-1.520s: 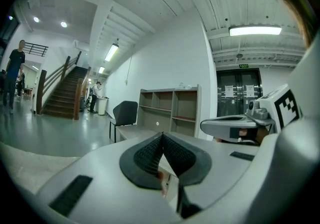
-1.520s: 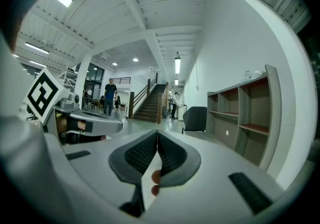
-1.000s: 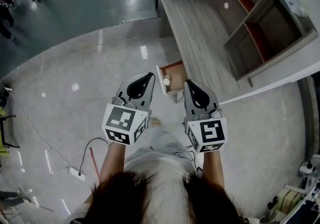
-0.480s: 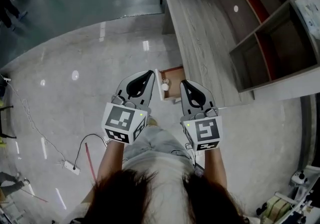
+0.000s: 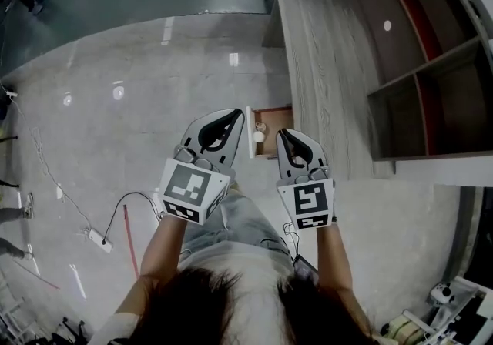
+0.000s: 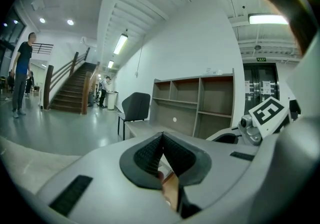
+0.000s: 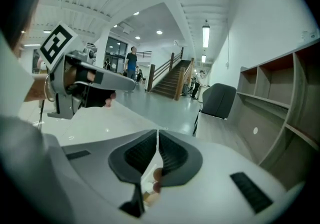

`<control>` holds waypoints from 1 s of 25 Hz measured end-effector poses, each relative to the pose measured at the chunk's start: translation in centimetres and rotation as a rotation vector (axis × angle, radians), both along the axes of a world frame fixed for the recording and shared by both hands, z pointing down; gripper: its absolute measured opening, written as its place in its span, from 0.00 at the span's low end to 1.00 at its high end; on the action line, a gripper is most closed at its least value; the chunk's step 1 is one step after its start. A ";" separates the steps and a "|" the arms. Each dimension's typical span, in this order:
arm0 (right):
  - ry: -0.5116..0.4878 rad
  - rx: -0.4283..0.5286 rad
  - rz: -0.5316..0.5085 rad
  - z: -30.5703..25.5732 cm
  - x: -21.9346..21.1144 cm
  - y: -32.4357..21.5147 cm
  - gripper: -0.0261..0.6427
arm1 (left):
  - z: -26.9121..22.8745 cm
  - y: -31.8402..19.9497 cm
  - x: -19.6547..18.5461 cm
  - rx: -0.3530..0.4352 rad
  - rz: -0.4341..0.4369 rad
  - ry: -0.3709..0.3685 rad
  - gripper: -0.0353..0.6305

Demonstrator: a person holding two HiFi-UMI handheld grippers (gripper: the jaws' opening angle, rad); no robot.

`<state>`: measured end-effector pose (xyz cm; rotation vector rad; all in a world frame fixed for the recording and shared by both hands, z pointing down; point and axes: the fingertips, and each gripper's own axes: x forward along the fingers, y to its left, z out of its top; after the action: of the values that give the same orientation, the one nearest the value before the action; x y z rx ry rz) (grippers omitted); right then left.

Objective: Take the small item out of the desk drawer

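Grey wood-grain desk [image 5: 320, 51], glossy reflective floor [image 5: 115, 105], matt grey plastic left hand-held gripper [image 5: 232, 129], ribbed black pads [image 6: 150, 154]

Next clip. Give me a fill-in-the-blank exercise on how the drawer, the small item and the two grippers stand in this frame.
1. The drawer of the desk stands ___.
2. The small item lies ___ the drawer, close to its front panel.
3. The left gripper and the right gripper both have their jaws ___, with nothing held.

Missing words: open; inside; shut
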<state>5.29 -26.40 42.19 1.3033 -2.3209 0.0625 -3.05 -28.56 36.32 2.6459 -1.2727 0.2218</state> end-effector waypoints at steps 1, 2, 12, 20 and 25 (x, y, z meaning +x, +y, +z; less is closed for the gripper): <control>0.012 -0.009 -0.008 0.6 -0.2 -0.3 0.08 | 0.3 -0.4 -0.2 0.000 0.001 0.000 0.08; 0.025 -0.018 -0.015 1.2 -0.4 -0.6 0.08 | 0.5 -0.8 -0.4 -0.001 0.002 -0.001 0.08; 0.170 -0.115 -0.061 7.0 -1.6 -3.3 0.08 | 3.4 -4.9 -1.5 -0.010 0.032 -0.009 0.08; 0.260 -0.182 -0.112 11.6 -2.6 -4.7 0.08 | 6.2 -7.7 -2.1 -0.024 0.062 -0.023 0.08; 0.327 -0.222 -0.155 14.7 -2.7 -5.2 0.08 | 7.9 -9.1 -2.0 -0.037 0.077 -0.021 0.08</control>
<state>2.59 -31.62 56.88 0.9444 -2.0600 0.0506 -5.03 -37.62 44.24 2.6708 -1.1627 0.2820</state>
